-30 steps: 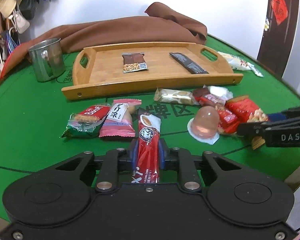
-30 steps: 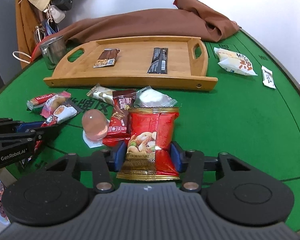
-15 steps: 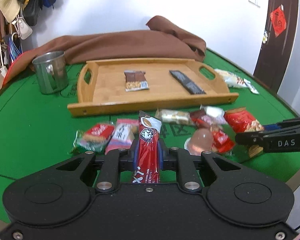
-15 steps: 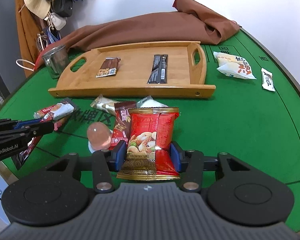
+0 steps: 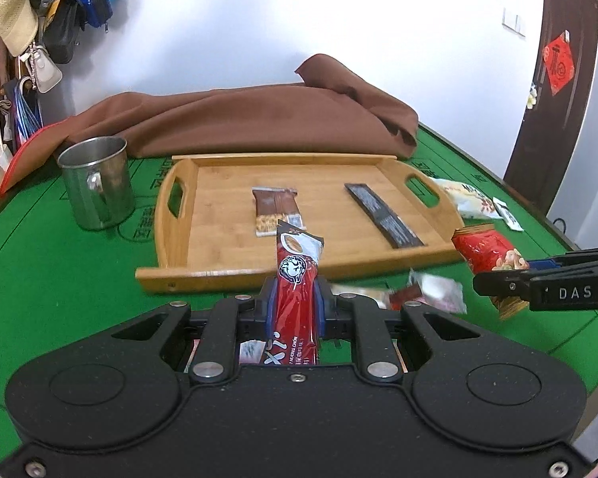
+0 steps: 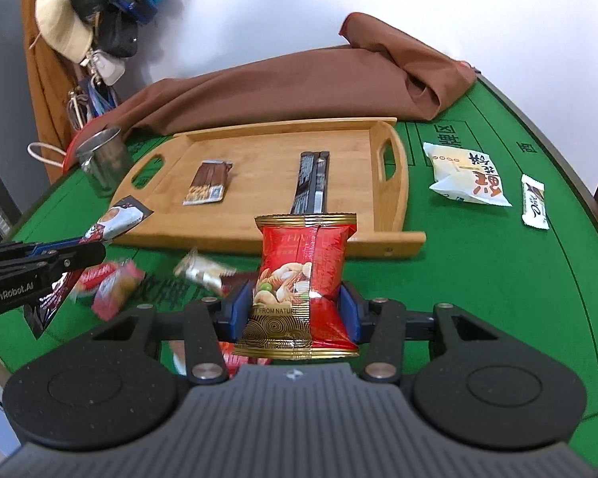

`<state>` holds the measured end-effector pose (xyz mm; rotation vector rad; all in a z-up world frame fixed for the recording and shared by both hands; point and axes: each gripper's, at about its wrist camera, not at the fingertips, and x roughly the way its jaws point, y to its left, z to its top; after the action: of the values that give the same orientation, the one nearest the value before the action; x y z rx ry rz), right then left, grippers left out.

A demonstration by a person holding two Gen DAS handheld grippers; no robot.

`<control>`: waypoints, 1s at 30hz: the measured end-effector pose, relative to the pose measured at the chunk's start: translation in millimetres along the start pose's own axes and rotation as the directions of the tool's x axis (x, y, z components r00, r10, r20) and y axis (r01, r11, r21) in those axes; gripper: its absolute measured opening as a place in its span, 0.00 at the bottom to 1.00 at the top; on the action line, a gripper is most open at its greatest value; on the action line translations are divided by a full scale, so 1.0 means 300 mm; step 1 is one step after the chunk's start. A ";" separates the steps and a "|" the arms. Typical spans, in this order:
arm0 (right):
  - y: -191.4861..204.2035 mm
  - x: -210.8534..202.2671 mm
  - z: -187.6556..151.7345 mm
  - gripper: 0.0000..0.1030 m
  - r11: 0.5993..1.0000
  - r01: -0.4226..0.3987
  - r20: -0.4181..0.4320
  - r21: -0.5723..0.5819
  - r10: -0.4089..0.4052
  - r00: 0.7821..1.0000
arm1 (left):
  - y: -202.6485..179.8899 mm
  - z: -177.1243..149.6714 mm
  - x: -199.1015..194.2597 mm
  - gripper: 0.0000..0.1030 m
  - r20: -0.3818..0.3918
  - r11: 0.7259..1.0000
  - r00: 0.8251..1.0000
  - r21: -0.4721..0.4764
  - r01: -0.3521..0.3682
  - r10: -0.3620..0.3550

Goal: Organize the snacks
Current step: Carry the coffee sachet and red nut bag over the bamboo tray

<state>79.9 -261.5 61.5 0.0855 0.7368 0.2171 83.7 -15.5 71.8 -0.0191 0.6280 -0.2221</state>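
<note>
A: Tray (image 5: pixel 227 215) placement decides the coming move, probably. It lies ahead of both grippers on the green table (image 5: pixel 59 263), its long side running across both views, with 2 packets already inside: a brown bar (image 5: pixel 276 210) toward the middle and a dark stick (image 5: pixel 382 221) toward the right handle.

B: And what does each tool carry?

A: The left gripper (image 5: pixel 295 298) is pressed tight on a slim red sachet (image 5: pixel 297 279), whose long axis points straight away from the camera toward the tray's near rim. The right gripper (image 6: pixel 297 310) pinches a red nut pouch (image 6: pixel 305 263) by its sides, standing upright between the blue pads (image 6: pixel 235 310), jaws part-way spread by the pouch's width.

B: Which hand is nearer the tray?

A: Hard to separate; both sit just short of the near rim, each load's top edge overlapping the rim in its own view. The left faces the open wood left of the brown bar; the right faces the dark stick, so free space for it lies between the 2 packets or by the right handle.

B: Anything left on the felt?

A: Several loose wrappers (image 6: pixel 111 286) below, blurred, plus a white pack (image 6: pixel 468 179) off to the right, well apart from the tray.
</note>
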 end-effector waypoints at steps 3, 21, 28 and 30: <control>-0.015 0.032 0.051 0.49 1.000 0.003 -0.017 0.010 -0.003 1.000 | 0.014 0.049 0.031 0.17 -0.007 1.000 1.000 -0.002 -0.006 0.006; -0.061 0.323 0.272 0.49 0.997 0.071 -0.158 0.016 -0.067 0.985 | 0.076 0.208 0.399 0.17 -0.169 0.989 0.985 -0.149 -0.004 -0.021; -0.087 0.397 0.296 0.49 0.995 0.097 -0.187 -0.008 -0.097 0.978 | 0.078 0.224 0.482 0.17 -0.176 0.984 0.984 -0.178 0.006 -0.038; -0.093 0.414 0.298 0.49 0.994 0.109 -0.193 -0.018 -0.111 0.975 | 0.075 0.231 0.497 0.17 -0.175 0.984 0.984 -0.178 0.003 -0.034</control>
<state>234.0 -260.8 41.6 0.0162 0.9324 0.1231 246.0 -28.5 39.4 -0.1781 0.8240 -0.1865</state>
